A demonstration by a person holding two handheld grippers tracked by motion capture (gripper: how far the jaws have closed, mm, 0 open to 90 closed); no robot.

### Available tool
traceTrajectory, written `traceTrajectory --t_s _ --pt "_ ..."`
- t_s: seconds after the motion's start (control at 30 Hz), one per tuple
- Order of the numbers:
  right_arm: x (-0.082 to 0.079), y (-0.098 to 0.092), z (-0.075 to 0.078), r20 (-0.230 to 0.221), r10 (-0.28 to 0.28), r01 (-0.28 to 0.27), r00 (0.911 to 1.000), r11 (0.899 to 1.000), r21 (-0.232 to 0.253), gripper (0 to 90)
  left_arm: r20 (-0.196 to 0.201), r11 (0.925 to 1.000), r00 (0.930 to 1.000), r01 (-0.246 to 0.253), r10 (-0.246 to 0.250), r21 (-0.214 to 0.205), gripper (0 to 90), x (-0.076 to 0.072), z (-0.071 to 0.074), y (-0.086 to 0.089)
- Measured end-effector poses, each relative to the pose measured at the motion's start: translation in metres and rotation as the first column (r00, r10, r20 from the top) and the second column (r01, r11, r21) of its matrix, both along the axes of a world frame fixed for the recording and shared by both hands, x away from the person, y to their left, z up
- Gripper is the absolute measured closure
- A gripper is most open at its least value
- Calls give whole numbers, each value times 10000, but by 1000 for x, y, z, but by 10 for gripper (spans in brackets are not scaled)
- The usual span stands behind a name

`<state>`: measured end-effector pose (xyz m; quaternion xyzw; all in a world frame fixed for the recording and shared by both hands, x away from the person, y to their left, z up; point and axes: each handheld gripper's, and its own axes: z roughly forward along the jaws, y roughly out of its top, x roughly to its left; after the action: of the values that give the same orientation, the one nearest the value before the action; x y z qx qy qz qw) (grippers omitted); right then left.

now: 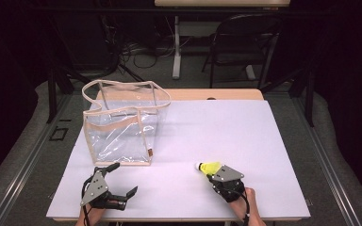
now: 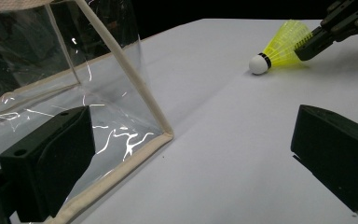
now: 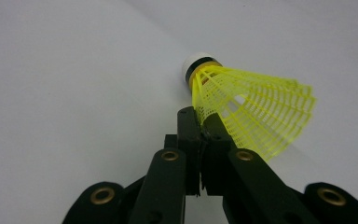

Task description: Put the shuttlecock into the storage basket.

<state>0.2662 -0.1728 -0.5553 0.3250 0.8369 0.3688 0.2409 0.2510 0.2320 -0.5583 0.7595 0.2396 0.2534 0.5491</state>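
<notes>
Yellow mesh marked the shuttlecock in the high view, lying on the white worktop at the tip of your right hand-held gripper, well right of the clear bag; your left hand-held gripper rested near the bag. From the left gripper view, your left jaws stood wide apart, one beside the bag's corner. From the right gripper view, your jaws were pinched together on the shuttlecock's skirt.

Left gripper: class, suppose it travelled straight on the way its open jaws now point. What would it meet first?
Probably the clear bag: its cream-trimmed near corner lies between the left gripper and the table beyond. Depth is hard to judge; slightly to the right it would pass over bare white table.
</notes>
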Motion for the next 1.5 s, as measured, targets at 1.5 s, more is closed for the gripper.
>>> traceTrajectory --t_s 1.5 --pt "-6 1 25 753 222 -253 9969 9988 407 887 -38 10000 10000 15 -15 -15 0 0 0 0"
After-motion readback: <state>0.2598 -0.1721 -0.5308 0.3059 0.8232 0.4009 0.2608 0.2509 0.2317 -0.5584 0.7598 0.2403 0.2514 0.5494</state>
